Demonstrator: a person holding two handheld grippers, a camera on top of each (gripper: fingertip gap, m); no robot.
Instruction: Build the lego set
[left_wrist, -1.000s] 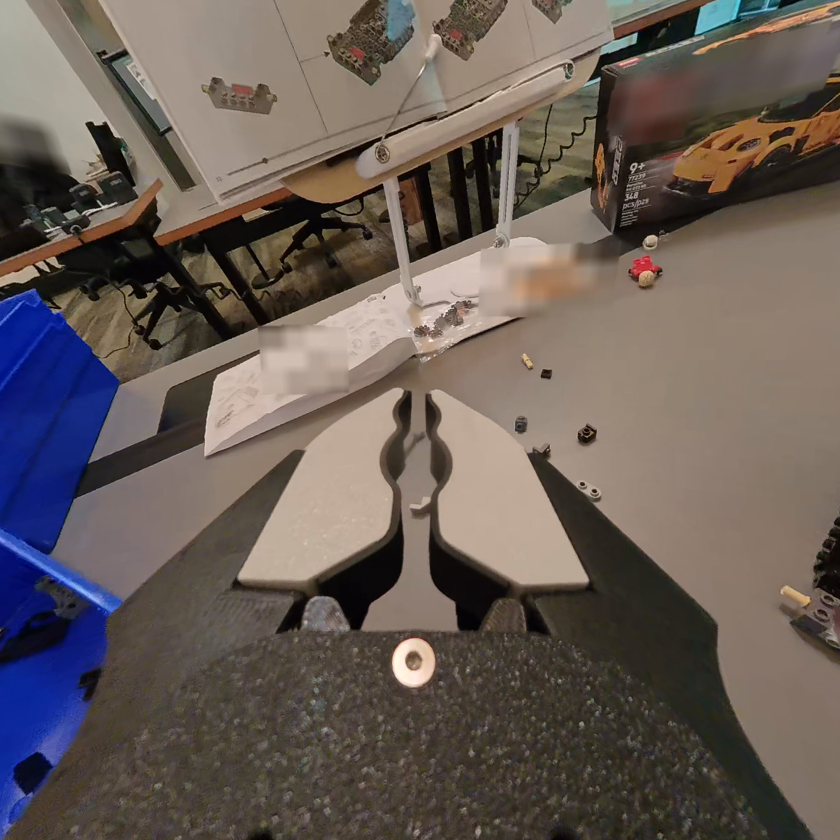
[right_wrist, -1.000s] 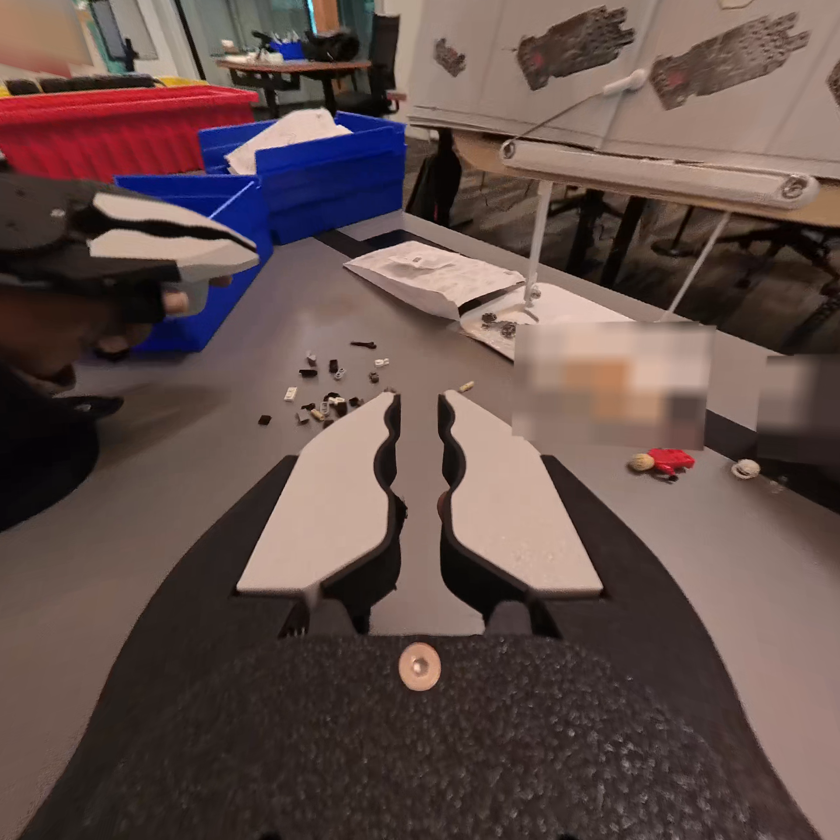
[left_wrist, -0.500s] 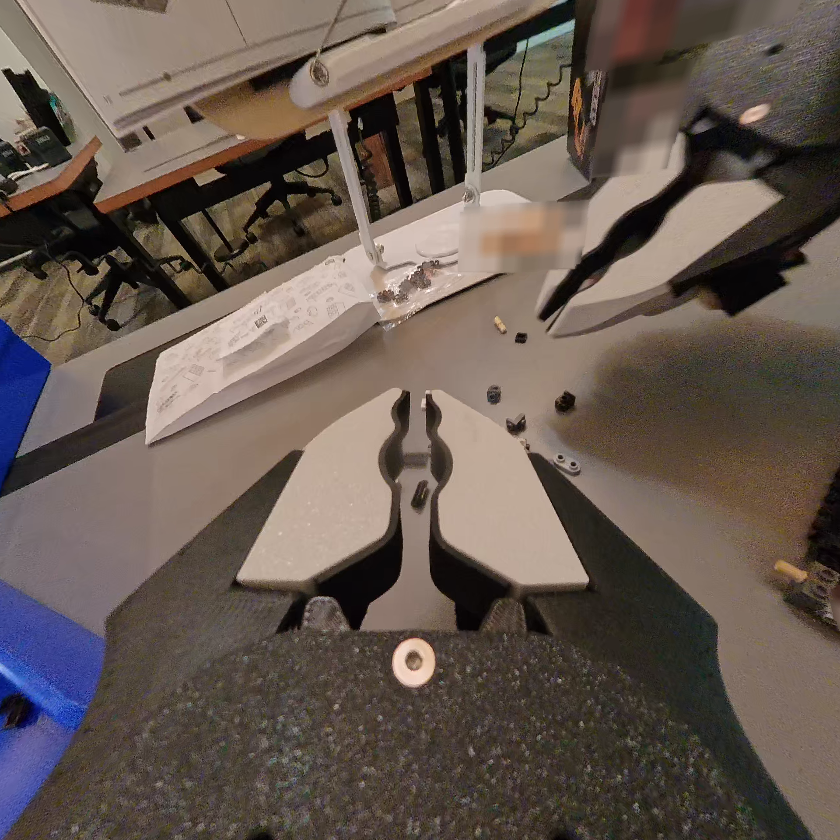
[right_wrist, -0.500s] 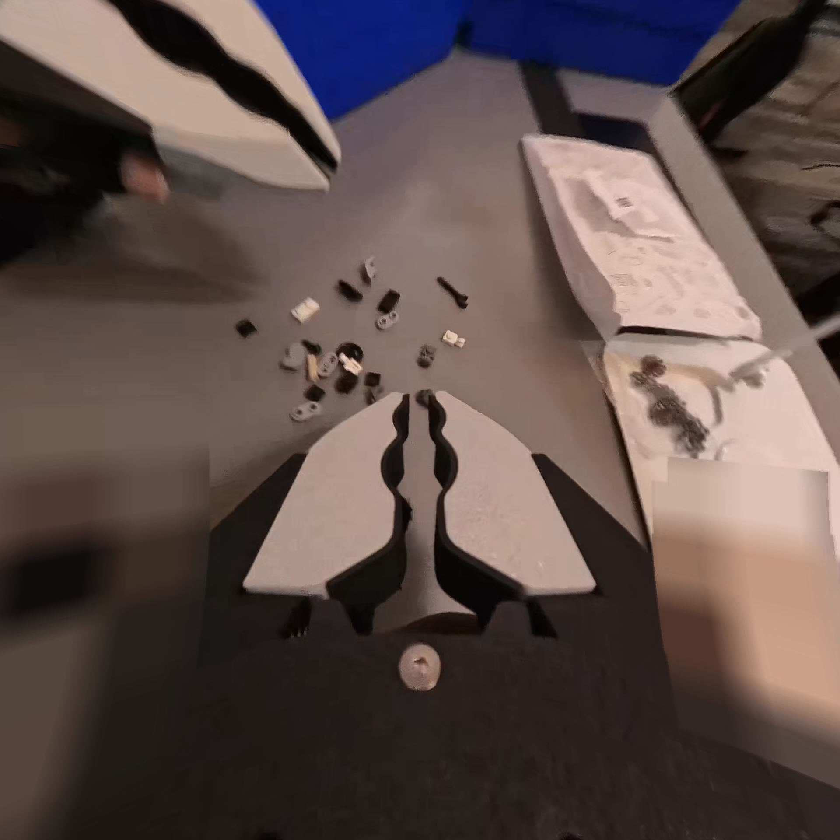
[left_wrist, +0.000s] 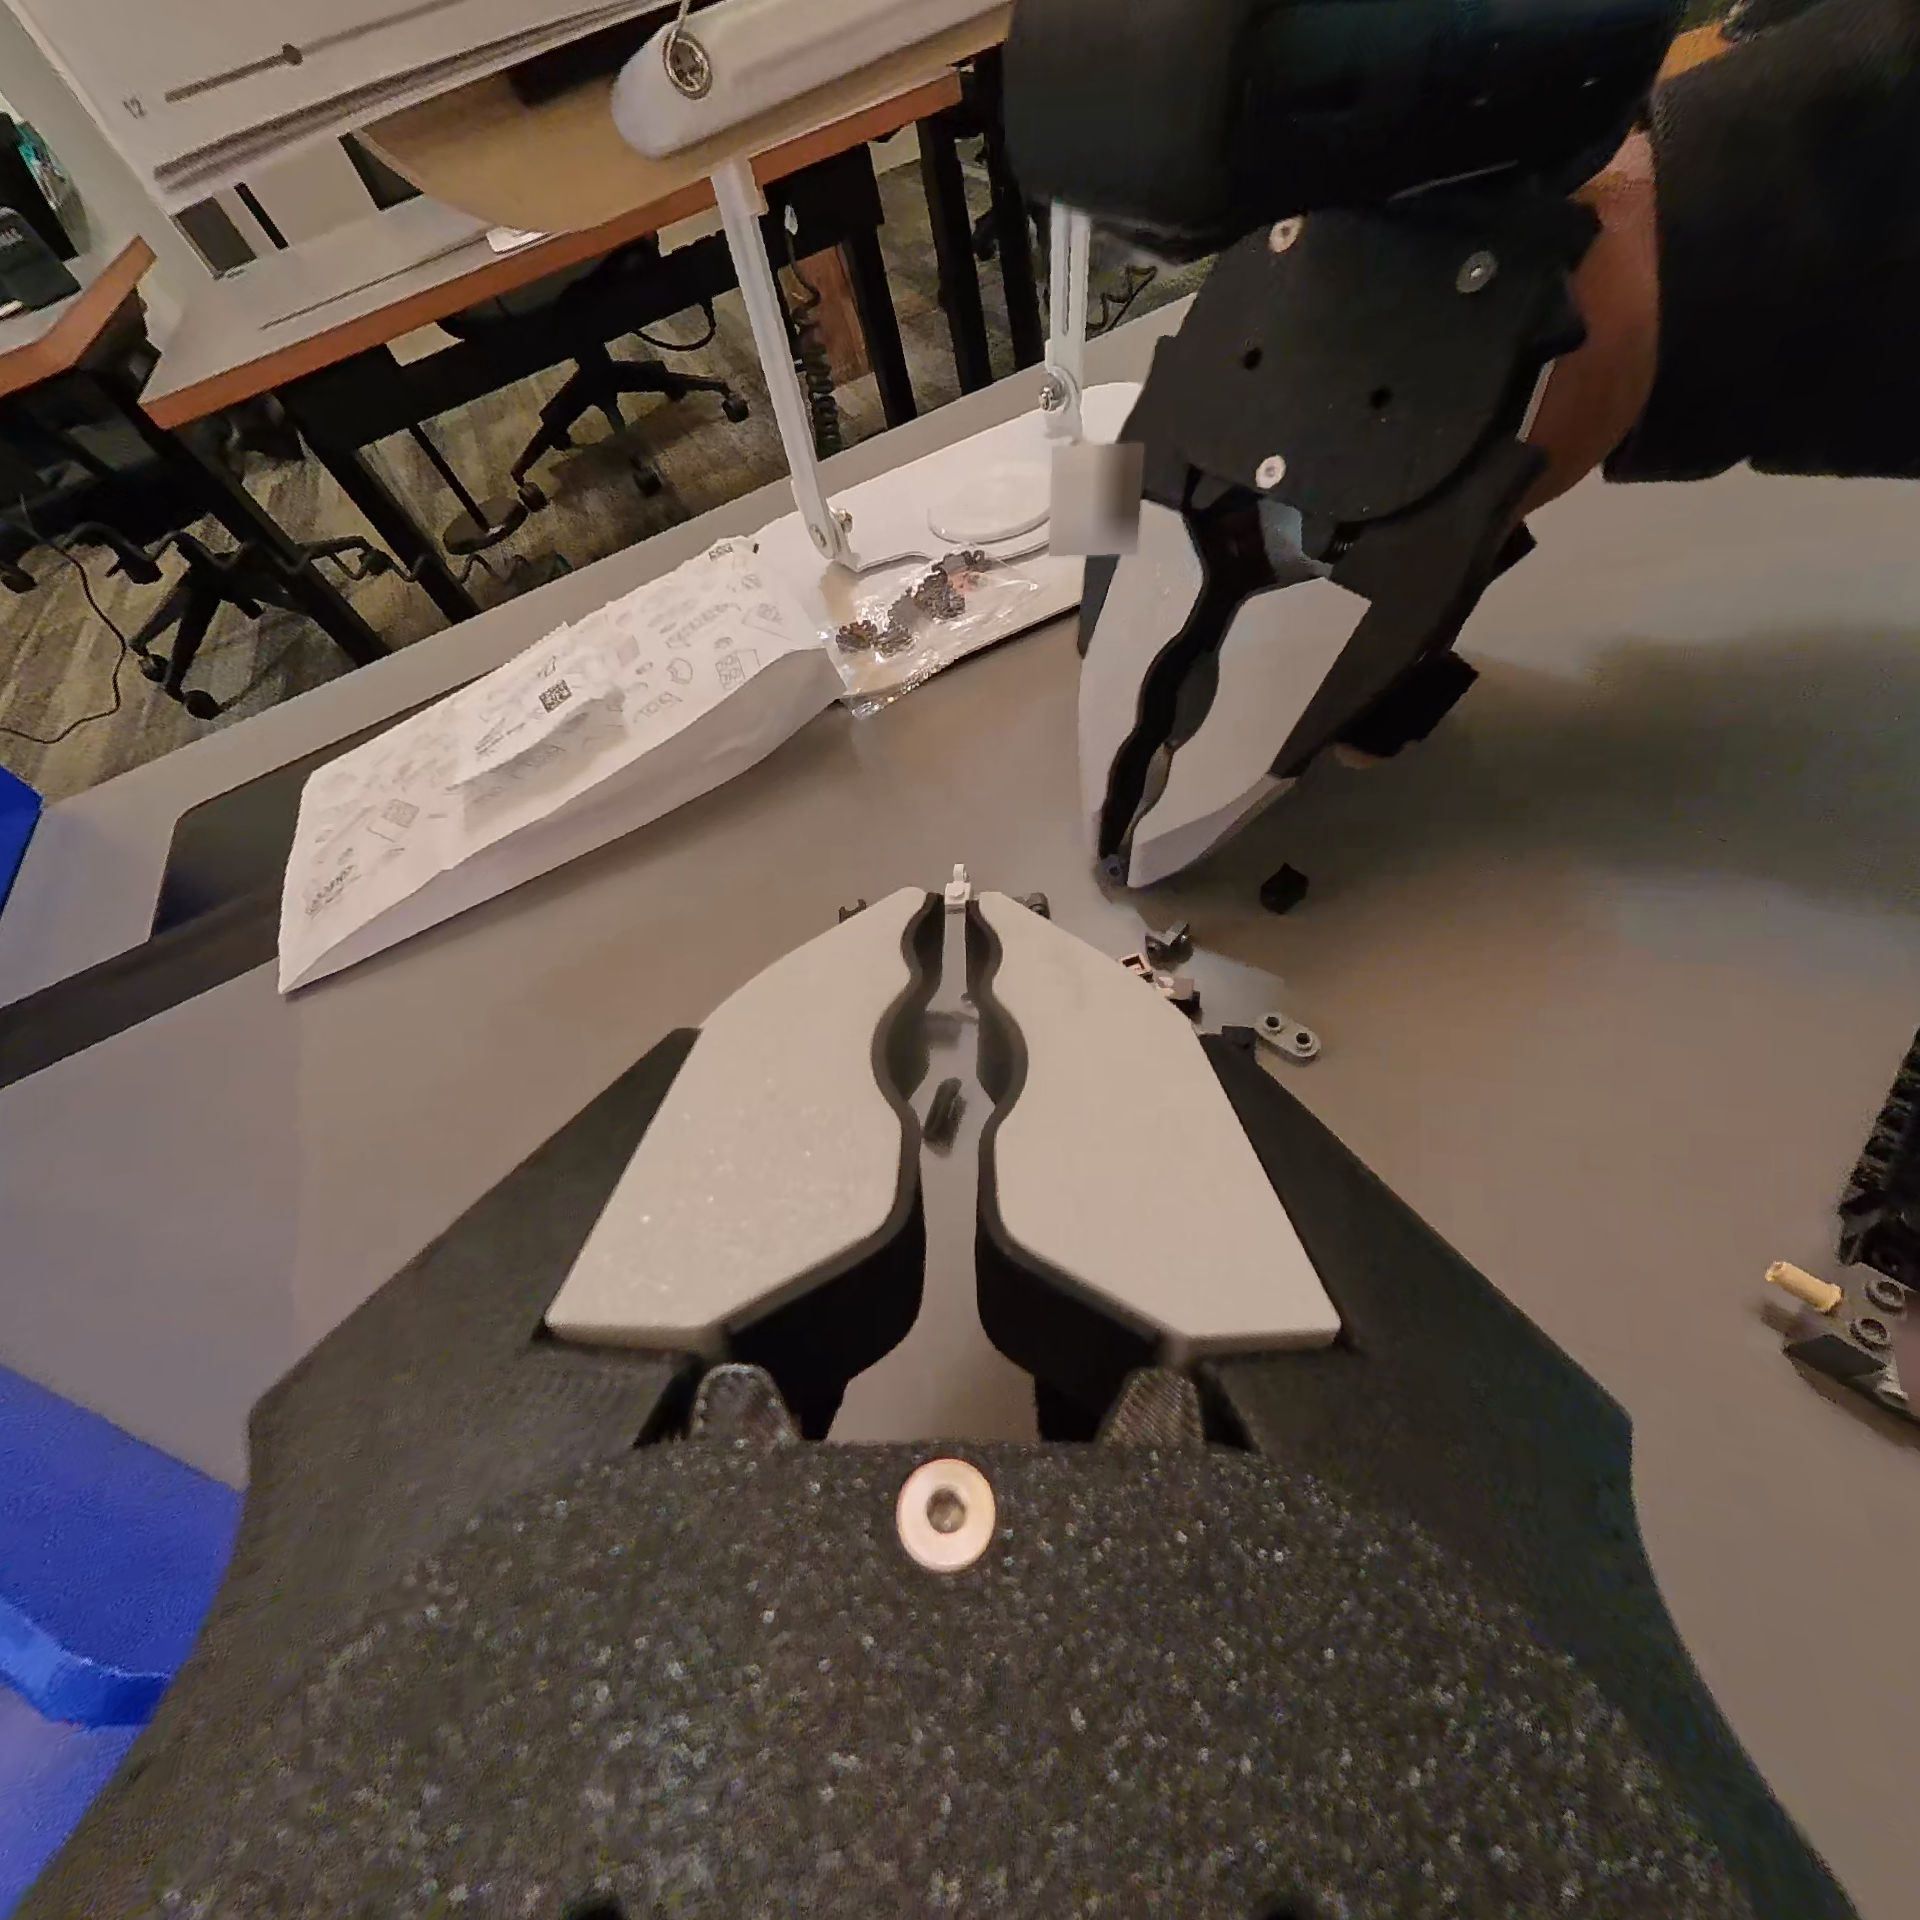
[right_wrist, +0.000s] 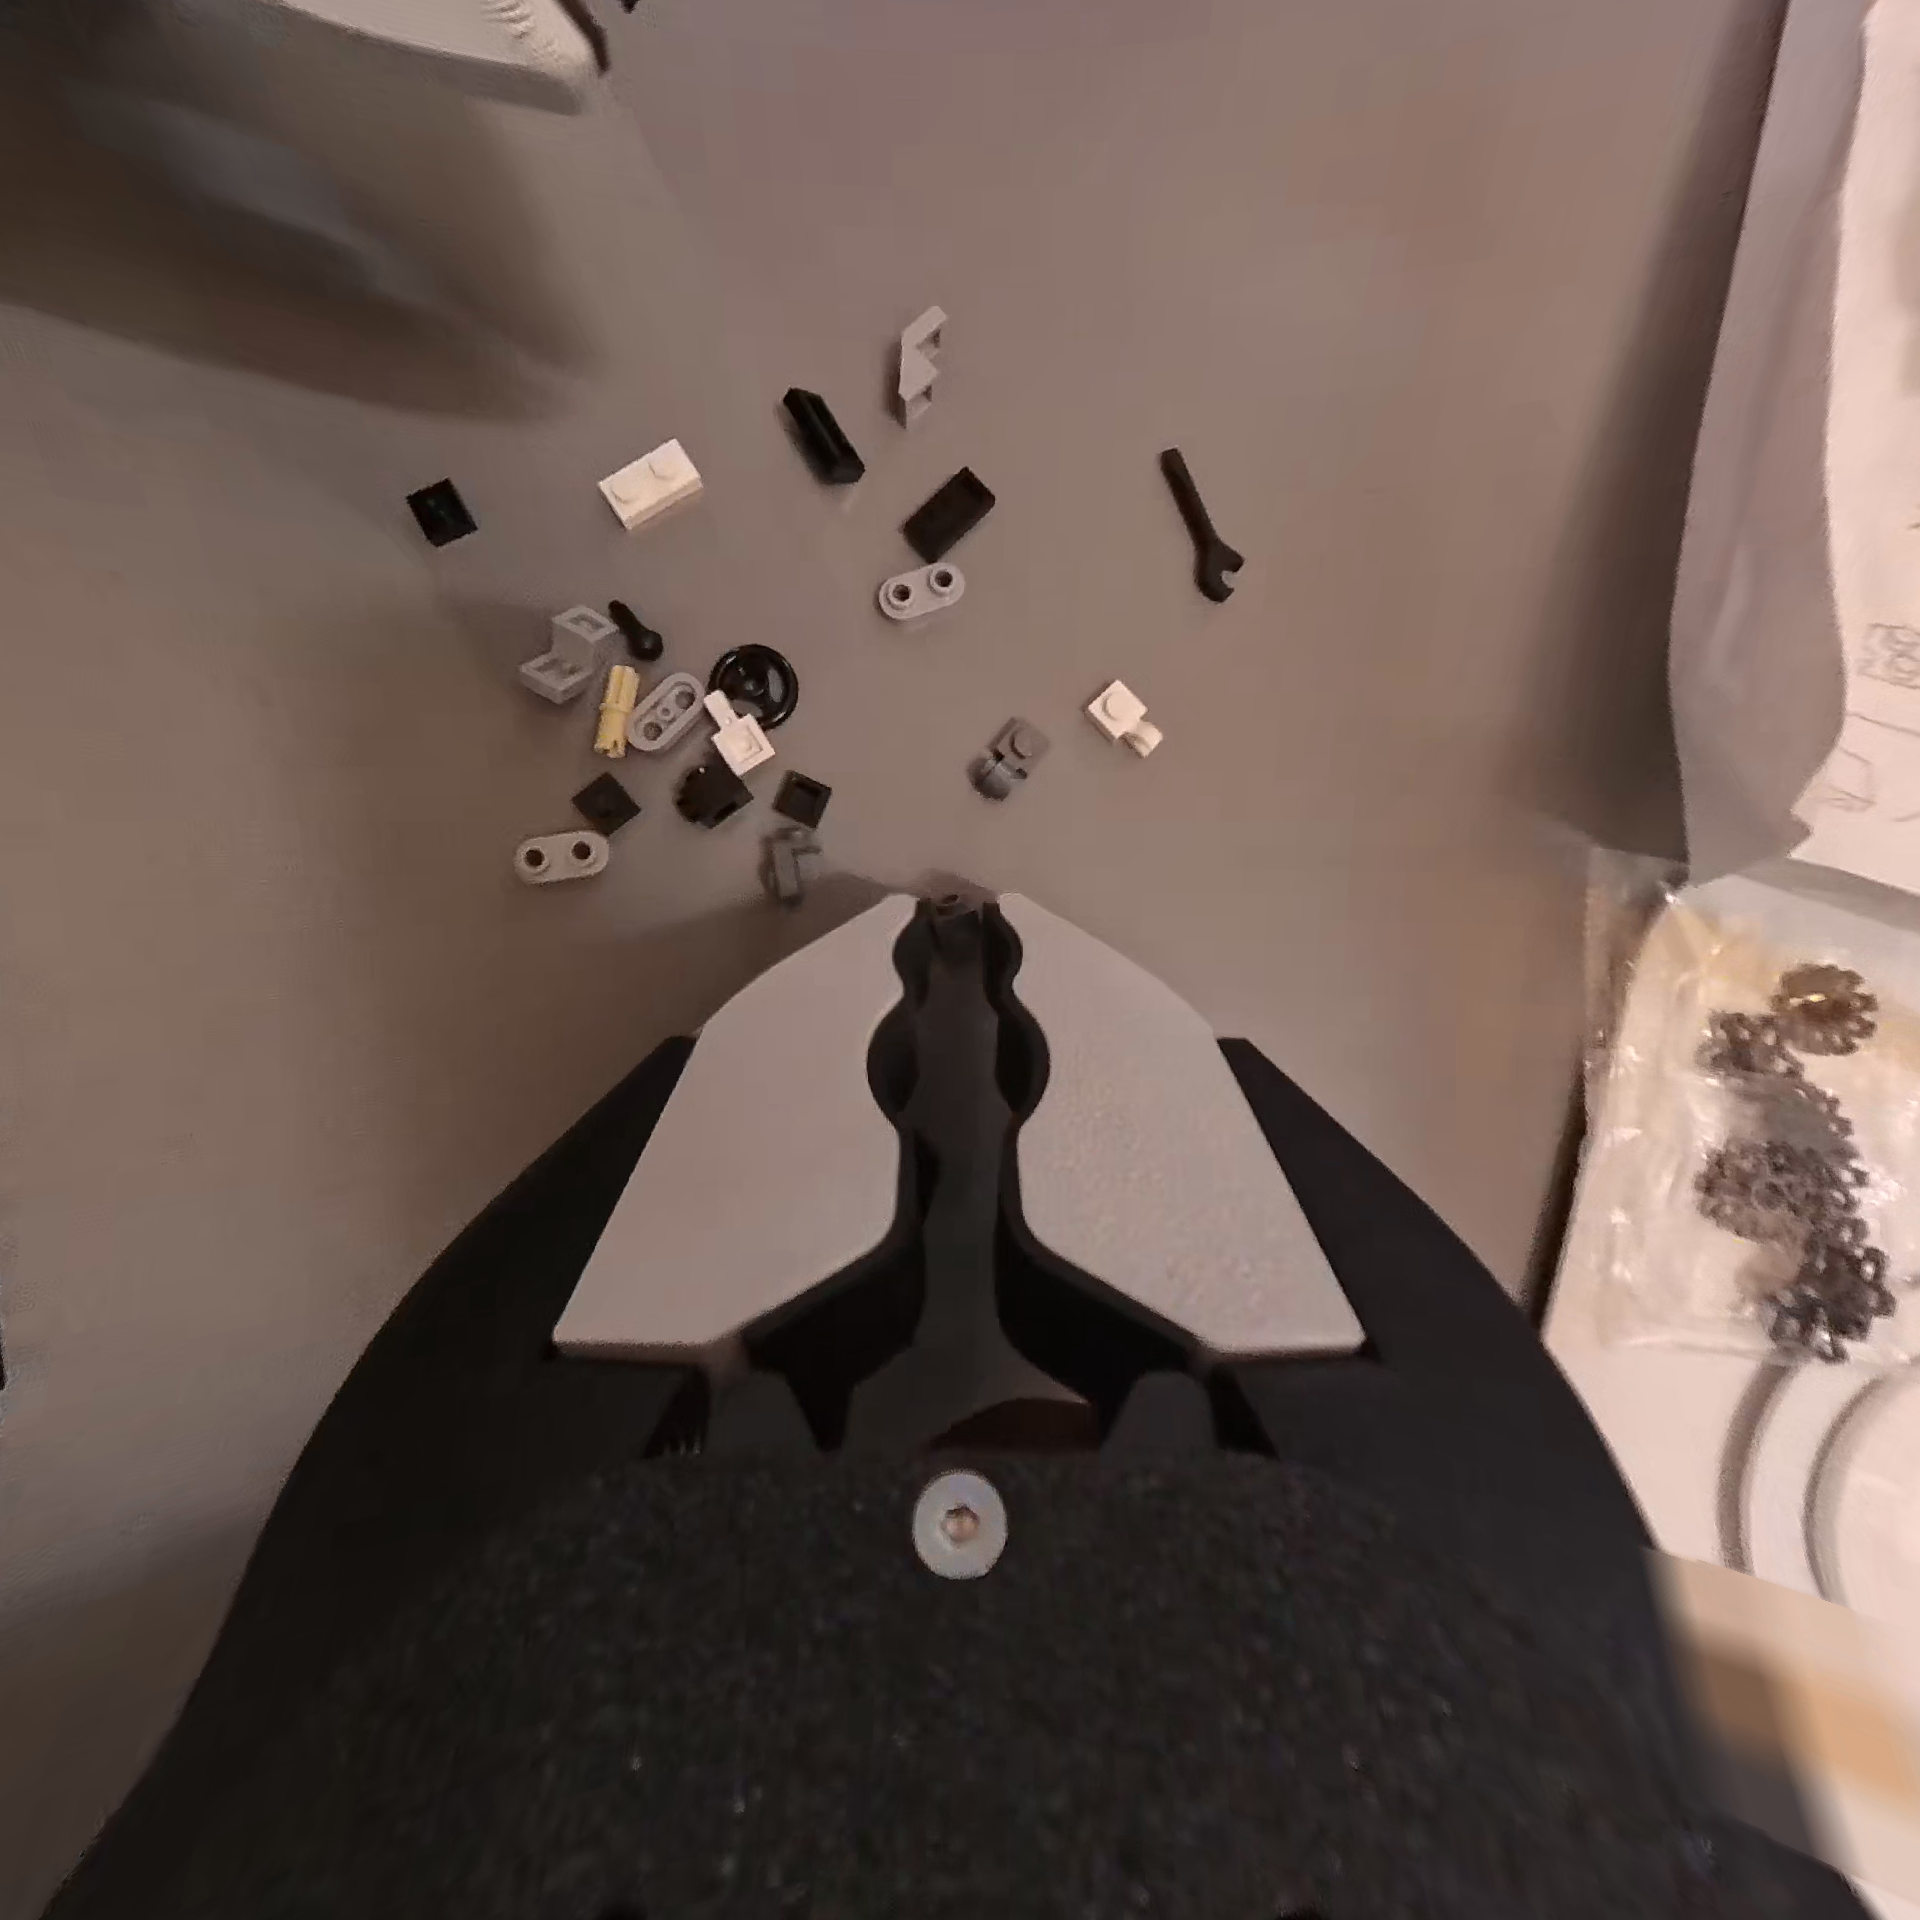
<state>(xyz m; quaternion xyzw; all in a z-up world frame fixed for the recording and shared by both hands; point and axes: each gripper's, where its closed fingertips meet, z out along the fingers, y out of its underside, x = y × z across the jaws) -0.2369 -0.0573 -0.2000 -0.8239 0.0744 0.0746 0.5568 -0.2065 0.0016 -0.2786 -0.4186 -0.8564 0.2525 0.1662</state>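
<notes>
Two grippers work over the grey table. Left gripper: fingers nearly together, clamped on a small light grey piece at the tips. Right gripper, at the far right in the left wrist view, points down, its tips pinching a small dark piece on the table. Loose lego pieces lie scattered just beyond it; a bagged set of dark parts lies to its right.

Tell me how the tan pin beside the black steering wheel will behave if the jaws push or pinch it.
The tan pin looks cylindrical, so a sideways push would probably roll it. It is tiny, probably light and stiff. Smooth and crowded by grey plates, it may slip from a pinch.
</notes>
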